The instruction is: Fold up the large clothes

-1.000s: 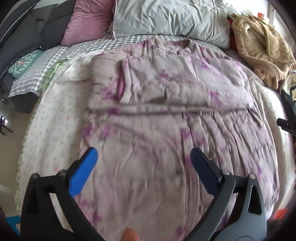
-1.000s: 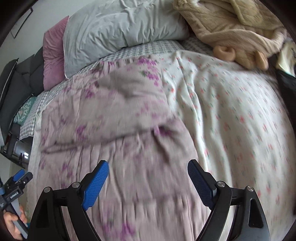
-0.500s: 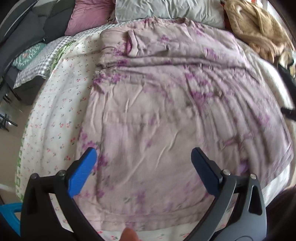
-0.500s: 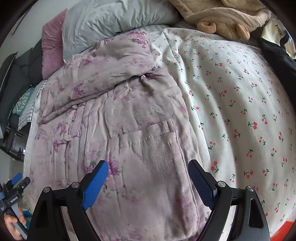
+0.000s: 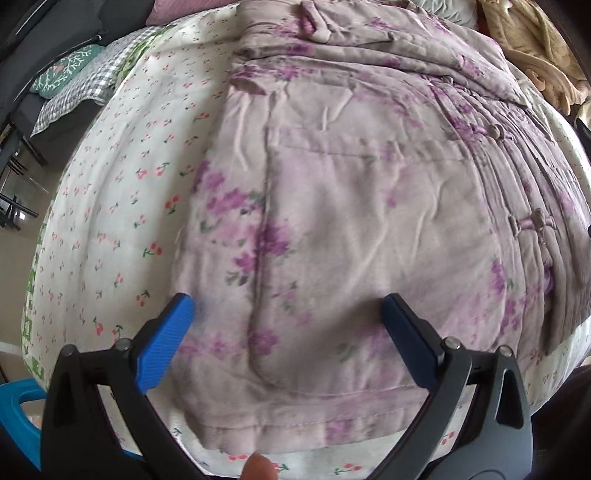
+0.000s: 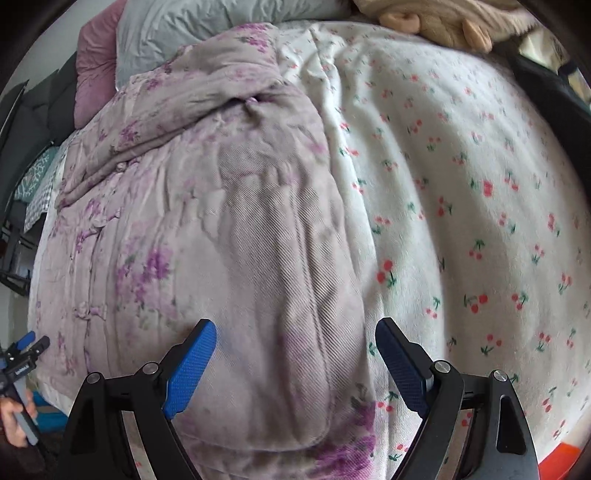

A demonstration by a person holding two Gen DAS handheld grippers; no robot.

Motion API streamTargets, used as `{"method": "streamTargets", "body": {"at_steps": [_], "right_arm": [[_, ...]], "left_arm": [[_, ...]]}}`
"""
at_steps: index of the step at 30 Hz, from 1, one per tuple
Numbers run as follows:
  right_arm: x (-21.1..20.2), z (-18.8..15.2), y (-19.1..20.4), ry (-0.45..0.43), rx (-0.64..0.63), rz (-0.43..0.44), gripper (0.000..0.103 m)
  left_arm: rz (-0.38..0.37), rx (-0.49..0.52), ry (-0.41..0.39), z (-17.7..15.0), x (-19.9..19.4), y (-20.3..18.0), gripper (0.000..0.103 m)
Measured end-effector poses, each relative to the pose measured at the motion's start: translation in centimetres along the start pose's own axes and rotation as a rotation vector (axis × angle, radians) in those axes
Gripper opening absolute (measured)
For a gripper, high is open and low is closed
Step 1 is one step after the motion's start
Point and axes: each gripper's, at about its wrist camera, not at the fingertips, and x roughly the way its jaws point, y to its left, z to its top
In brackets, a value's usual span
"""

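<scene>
While spread flat on the cherry-print bedsheet (image 6: 480, 192), with top part folded at the far end near the pillows (image 6: 207, 33), lies buttoned and face up: the floral padded jacket (image 5: 369, 221), hem at the near edge of the bed. Hovers low over the near left hem corner, jaws spread wide and pinching nothing: left gripper (image 5: 288, 325). Hangs over the near right hem corner, likewise spread and empty, one pad over cloth and one over sheet: right gripper (image 6: 295, 350). Placed so, probably, to take both hem corners together and carry the lower half toward the far end. Risk: thick padding slipping from a shallow bite.
</scene>
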Motion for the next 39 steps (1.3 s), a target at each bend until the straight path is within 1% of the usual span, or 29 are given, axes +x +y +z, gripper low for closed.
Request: {"method": "streamTargets", "body": {"at_steps": [4, 9, 12, 15, 19, 21, 26, 28, 30, 32, 33, 36, 38, 39], "right_arm": [[0.7, -0.2, -0.9, 0.031, 0.047, 0.045, 0.089], [0.8, -0.3, -1.0, 0.033, 0.052, 0.052, 0.089], [0.9, -0.4, -0.9, 0.037, 0.051, 0.055, 0.091], [1.0, -0.5, -0.9, 0.038, 0.047, 0.06, 0.093], [1.3, -0.4, -0.6, 0.041, 0.042, 0.067, 0.095], [1.4, -0.4, -0.7, 0.043, 0.039, 0.077, 0.096], [1.3, -0.4, -1.1, 0.047, 0.042, 0.101, 0.096], [0.6, -0.4, -1.6, 0.027, 0.078, 0.11, 0.096], [-0.2, -0.3, -2.0, -0.004, 0.091, 0.114, 0.096], [-0.3, -0.2, -2.4, -0.015, 0.101, 0.105, 0.096], [-0.2, -0.3, -2.8, -0.01, 0.115, 0.102, 0.096], [0.7, -0.3, -3.6, 0.024, 0.144, 0.129, 0.095], [0.8, -0.4, -3.6, 0.022, 0.156, 0.14, 0.092], [0.6, -0.5, -3.6, 0.021, 0.173, 0.178, 0.088]], "left_arm": [[-0.016, -0.017, 0.011, 0.0, 0.2, 0.7, 0.101], [-0.027, -0.035, 0.025, 0.1, 0.5, 1.5, 0.101], [-0.045, -0.057, 0.04, 0.2, 0.9, 2.2, 0.102], [-0.091, -0.101, 0.065, 0.3, 1.5, 3.5, 0.102], [-0.194, -0.193, 0.101, 0.3, 2.7, 5.6, 0.102], [-0.212, -0.211, 0.1, 0.4, 2.9, 5.9, 0.102], [-0.215, -0.214, 0.098, 0.7, 3.2, 6.1, 0.102], [-0.225, -0.204, 0.096, 0.6, 3.1, 6.0, 0.101], [-0.247, -0.196, 0.091, 0.6, 2.8, 5.8, 0.097], [-0.275, -0.187, 0.086, 0.8, 2.5, 5.5, 0.093], [-0.292, -0.186, 0.087, 0.8, 2.5, 5.5, 0.092], [-0.355, -0.194, 0.089, 0.8, 2.6, 5.5, 0.089], [-0.42, -0.234, 0.092, 0.6, 2.8, 5.5, 0.087], [-0.447, -0.257, 0.093, 0.5, 2.9, 5.7, 0.086]]}}
